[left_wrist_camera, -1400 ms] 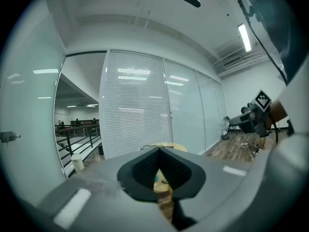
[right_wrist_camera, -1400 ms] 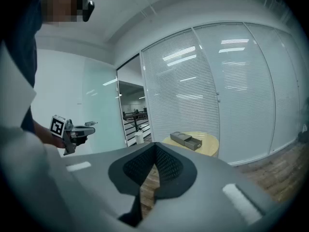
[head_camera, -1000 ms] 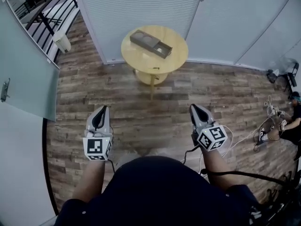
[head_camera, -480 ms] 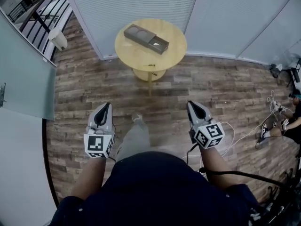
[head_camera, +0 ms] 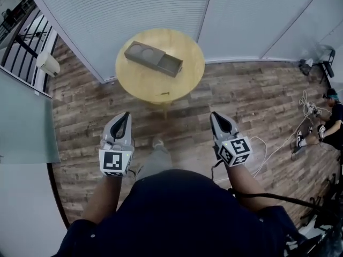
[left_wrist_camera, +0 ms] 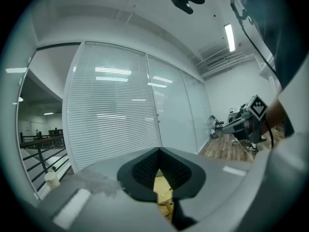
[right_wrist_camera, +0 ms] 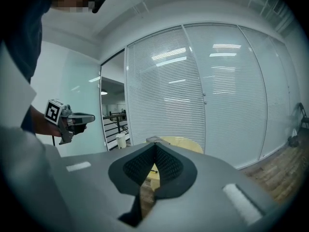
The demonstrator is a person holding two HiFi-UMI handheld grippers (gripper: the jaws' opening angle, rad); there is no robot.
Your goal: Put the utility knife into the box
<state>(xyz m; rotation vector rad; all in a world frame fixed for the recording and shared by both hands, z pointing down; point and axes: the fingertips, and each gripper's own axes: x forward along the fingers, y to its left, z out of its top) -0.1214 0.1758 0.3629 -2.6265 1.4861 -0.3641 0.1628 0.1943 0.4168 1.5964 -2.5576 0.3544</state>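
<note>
Close in front of my chest, both grippers are held out level over the plank floor (head_camera: 241,100), well short of the worktop. My left gripper (head_camera: 124,115) has its jaws together: in the left gripper view the dark ribbed pads meet at the tip with nothing pinched there, only a sliver of yellow worktop showing through the notch below. My right gripper (head_camera: 215,115) is closed just the same and carries nothing.

Ahead of them stands the round yellow worktop (head_camera: 187,82), apart from both grippers, with bare floor between. Near its near edge lies a small dark sliver that I take to be the utility knife (head_camera: 165,93); it is too small to make out any detail. It sits ahead of me and between the two grippers, perhaps a touch closer to the left one, so I judge either hand could take it. Its long axis seems to run across my view, roughly along the worktop's near edge, so a gripper coming straight in would meet it broadside.

Beyond the knife, and well apart from it, the grey box (head_camera: 140,53) lies on a slant, its lid with two round recesses toward the far left and its open tray (head_camera: 170,66) toward the right. The tray's mouth faces up and looks empty.

Behind the worktop rises a wall of pale slatted blinds (head_camera: 134,9).
</note>
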